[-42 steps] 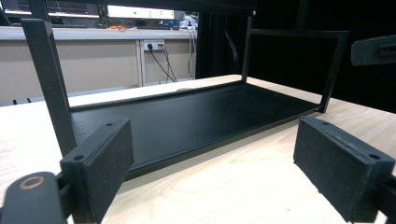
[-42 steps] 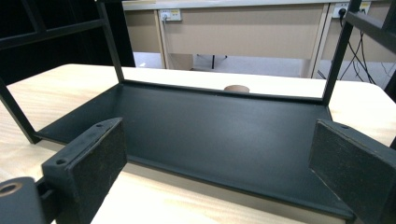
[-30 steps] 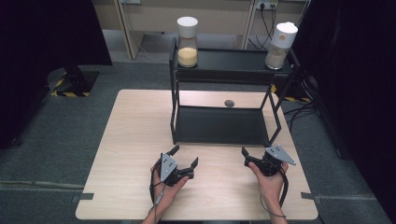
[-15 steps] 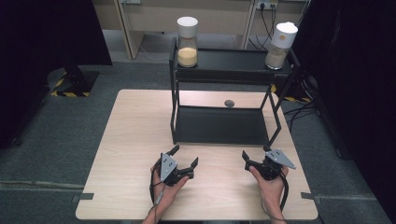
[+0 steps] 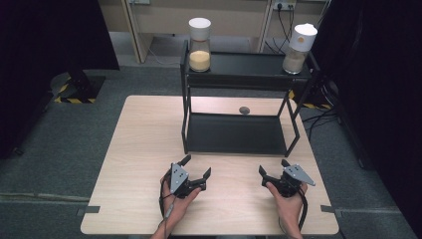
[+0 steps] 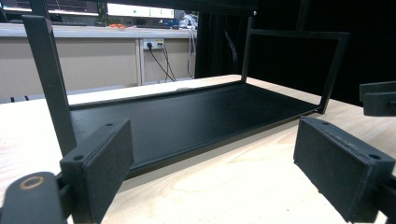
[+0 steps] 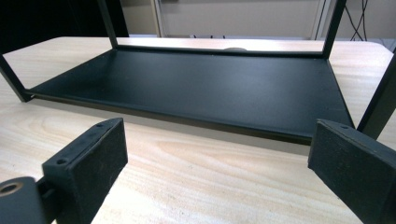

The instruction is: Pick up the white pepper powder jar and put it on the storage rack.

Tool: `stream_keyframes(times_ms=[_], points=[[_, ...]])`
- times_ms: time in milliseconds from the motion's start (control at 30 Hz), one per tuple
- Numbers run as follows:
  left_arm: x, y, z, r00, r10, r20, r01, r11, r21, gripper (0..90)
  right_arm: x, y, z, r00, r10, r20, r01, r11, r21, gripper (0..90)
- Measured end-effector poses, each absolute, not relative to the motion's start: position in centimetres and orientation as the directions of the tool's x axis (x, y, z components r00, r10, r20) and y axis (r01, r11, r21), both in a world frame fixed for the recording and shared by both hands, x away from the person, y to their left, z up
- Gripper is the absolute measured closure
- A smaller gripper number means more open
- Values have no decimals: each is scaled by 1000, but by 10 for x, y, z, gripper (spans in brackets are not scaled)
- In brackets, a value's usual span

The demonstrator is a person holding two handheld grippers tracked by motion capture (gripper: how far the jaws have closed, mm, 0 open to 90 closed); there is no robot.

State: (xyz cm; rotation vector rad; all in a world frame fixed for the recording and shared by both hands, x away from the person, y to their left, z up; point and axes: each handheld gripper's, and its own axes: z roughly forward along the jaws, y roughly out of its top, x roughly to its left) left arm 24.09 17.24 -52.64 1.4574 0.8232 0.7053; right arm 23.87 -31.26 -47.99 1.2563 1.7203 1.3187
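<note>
A black two-level metal rack (image 5: 239, 134) stands at the back middle of the wooden table (image 5: 144, 149). On its top shelf are two white-capped jars: one with yellow grains (image 5: 199, 45) at the left, one with pale grains (image 5: 298, 47) at the right. My left gripper (image 5: 195, 167) rests near the front edge, jaws wide open and empty, facing the rack's lower shelf (image 6: 187, 116). My right gripper (image 5: 272, 169) sits to the front right, also open and empty, facing the same shelf (image 7: 210, 88). The other gripper's jaw (image 6: 378, 98) shows at the right edge of the left gripper view.
A small dark round object (image 5: 244, 110) lies on the table behind the rack. Grey carpet surrounds the table, with cables and wall sockets at the back. Bare tabletop lies left of the rack and between the grippers.
</note>
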Motion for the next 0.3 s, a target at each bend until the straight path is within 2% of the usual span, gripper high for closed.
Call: stream_keyframes(times_ms=[233, 300], points=[[242, 173, -526, 562, 826, -53, 78, 10, 997, 117, 236, -313, -483, -354, 933, 65, 287, 42, 957, 50], [245, 176, -524, 566, 820, -84, 106, 29, 994, 117, 236, -314, -483, -356, 932, 71, 285, 36, 958, 48]])
